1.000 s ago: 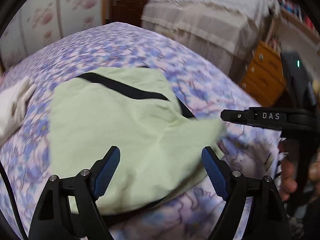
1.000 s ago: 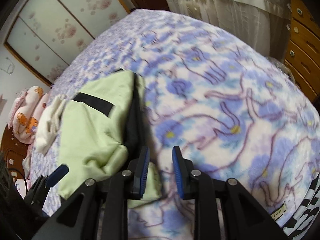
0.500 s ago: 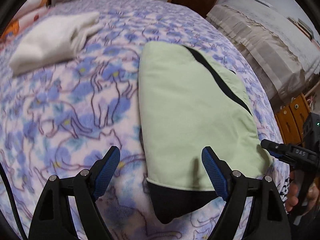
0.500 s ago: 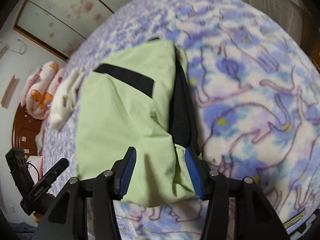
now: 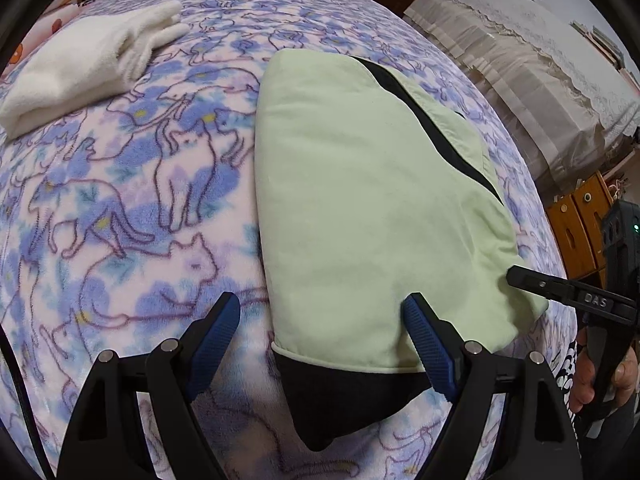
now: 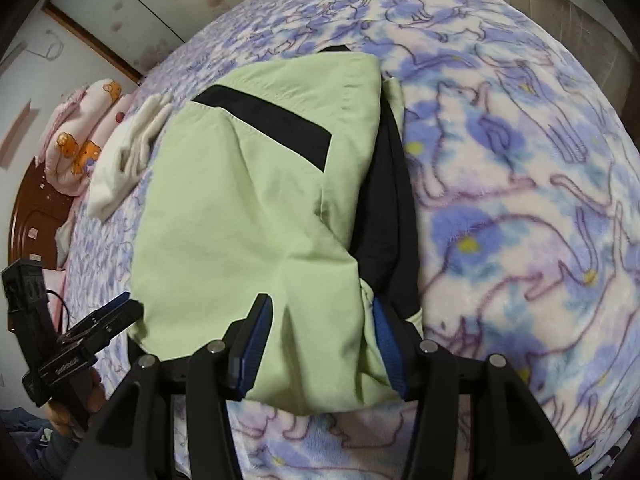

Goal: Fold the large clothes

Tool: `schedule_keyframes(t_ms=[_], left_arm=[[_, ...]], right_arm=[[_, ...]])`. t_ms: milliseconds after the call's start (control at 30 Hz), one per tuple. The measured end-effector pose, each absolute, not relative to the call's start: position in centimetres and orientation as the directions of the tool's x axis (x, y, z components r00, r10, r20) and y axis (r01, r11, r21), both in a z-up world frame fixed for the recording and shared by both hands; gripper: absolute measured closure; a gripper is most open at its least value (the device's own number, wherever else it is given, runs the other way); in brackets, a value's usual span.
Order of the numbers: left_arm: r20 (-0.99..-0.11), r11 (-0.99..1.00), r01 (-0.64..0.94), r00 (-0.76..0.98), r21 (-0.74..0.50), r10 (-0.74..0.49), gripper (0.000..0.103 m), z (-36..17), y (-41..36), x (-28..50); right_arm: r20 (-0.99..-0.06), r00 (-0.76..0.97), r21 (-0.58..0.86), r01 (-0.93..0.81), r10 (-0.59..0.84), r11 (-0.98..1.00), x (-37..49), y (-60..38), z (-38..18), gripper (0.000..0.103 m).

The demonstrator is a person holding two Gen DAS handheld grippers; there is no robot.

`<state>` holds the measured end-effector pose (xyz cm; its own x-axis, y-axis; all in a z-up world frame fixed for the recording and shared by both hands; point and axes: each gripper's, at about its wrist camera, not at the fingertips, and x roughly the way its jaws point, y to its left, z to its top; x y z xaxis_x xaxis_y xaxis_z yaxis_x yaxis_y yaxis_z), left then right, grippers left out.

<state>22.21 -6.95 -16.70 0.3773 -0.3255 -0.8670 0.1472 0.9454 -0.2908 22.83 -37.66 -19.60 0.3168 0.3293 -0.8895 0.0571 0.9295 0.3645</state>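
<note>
Left wrist view: found the left gripper point(image 5: 320, 308) gaping wide and empty over the near corner of the folded green garment point(image 5: 360, 200) on the cat-print blanket point(image 5: 120, 200). Saw the right gripper point(image 6: 320, 308) just closing, seemingly pinching the near hem. Mid-fold; next, probably called for pinching the left corner too.

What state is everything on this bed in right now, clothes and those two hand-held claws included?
Green garment: folded, lying flat, black part showing at the near end.
White garment: folded, set apart.
Left gripper: open, straddling the green garment's near corner.
Right gripper: jaws just closing, green fabric between them; a grip is unclear.
</note>
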Motion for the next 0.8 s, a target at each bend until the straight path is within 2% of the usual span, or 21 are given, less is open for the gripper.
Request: schedule_keyframes(t_ms=[33,100,200,433,600,667,800], left_arm=[[-0.868,0.945,0.148,0.373,-0.292,-0.327,0.020,-16.7,-7.1,22.2],[-0.870,0.945,0.154,0.370,-0.289,-0.327,0.020,-16.6,-7.3,22.1],[-0.870,0.947,0.173,0.377,-0.272,-0.319,0.020,-16.3,-7.7,21.7],[-0.854,0.939,0.222,0.400,-0.261,-0.332,0.020,-15.3,-8.9,20.4],[-0.883,0.943,0.271,0.370,-0.193,-0.287,0.020,-17.5,-10.6,19.6],[-0.888,0.943,0.279,0.365,-0.184,-0.281,0.020,-17.9,-10.9,19.4],[-0.891,0.937,0.279,0.340,-0.209,-0.300,0.020,-17.1,-10.2,19.9]], right_arm=[[-0.896,0.312,0.347,0.055,0.314,0.936,22.9,-37.5,-19.7,0.061],[-0.904,0.316,0.314,0.029,0.289,0.949,22.8,-37.0,-19.6,0.079],[-0.875,0.383,0.312,-0.025,0.297,0.950,21.9,-36.3,-17.7,0.090],[-0.757,0.530,0.416,-0.059,0.382,0.907,18.4,-38.3,-14.3,0.092],[-0.833,0.459,0.366,0.037,0.310,0.930,18.7,-39.7,-20.3,0.092],[-0.835,0.445,0.395,0.076,0.323,0.916,19.0,-40.7,-22.1,0.092],[-0.840,0.441,0.383,0.067,0.317,0.921,19.1,-40.4,-19.9,0.086]])
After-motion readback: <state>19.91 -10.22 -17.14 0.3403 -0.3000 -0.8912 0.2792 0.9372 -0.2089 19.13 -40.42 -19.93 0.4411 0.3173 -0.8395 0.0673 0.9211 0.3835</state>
